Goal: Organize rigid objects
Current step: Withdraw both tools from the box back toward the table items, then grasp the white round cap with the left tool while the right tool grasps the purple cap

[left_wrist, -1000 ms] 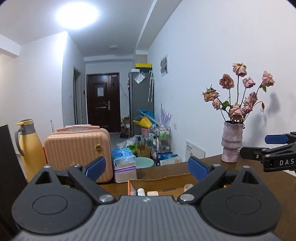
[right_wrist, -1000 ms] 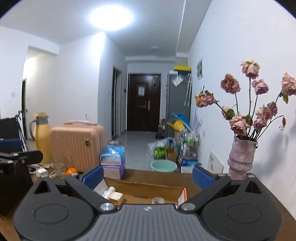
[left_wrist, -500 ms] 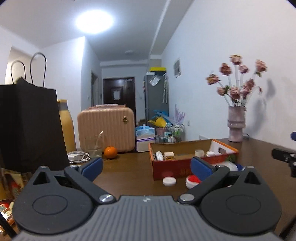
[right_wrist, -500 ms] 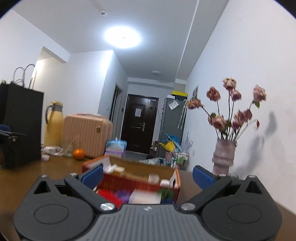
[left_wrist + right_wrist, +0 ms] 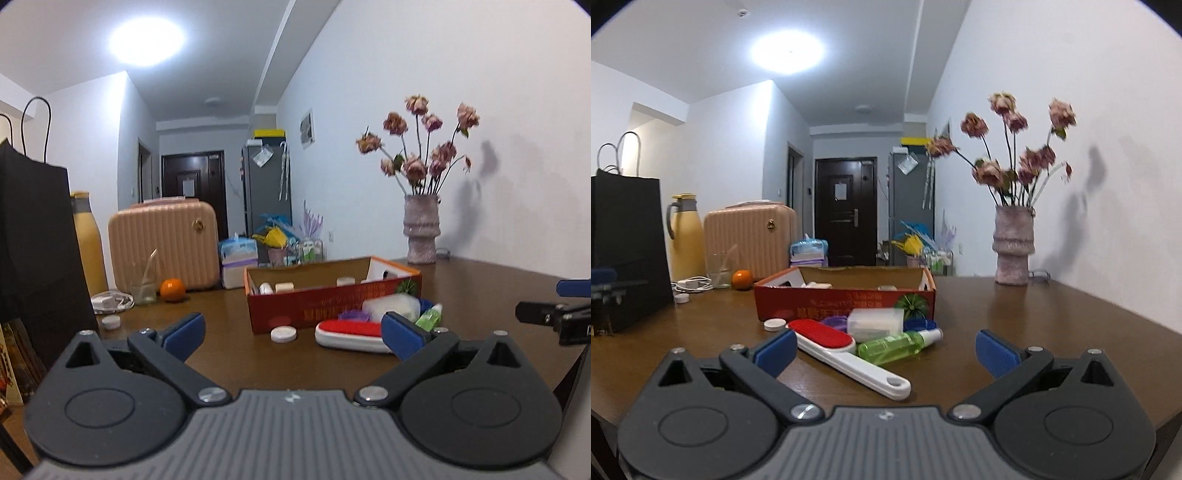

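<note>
A red cardboard box (image 5: 846, 301) stands on the brown table (image 5: 1052, 325) with small items inside; it also shows in the left wrist view (image 5: 332, 299). In front of it lie a red-and-white lint brush (image 5: 846, 354), a green spray bottle (image 5: 899, 345), a clear plastic case (image 5: 875, 323), a blue lid (image 5: 919, 325) and a white cap (image 5: 774, 324). My right gripper (image 5: 884, 350) is open and empty, just short of the brush and bottle. My left gripper (image 5: 291, 334) is open and empty, short of the white cap (image 5: 283, 334) and brush (image 5: 351, 334).
A black paper bag (image 5: 33, 251) stands at the left. A yellow flask (image 5: 685, 240), pink case (image 5: 162, 243), glass (image 5: 144, 288), orange (image 5: 172, 290) and charger (image 5: 110, 301) sit at the back left. A vase of dried roses (image 5: 1014, 243) stands at the back right.
Both grippers have pulled back and dropped low toward the table. The box, once close under the fingers, now stands farther off, and the loose items in front of it have come into view.
</note>
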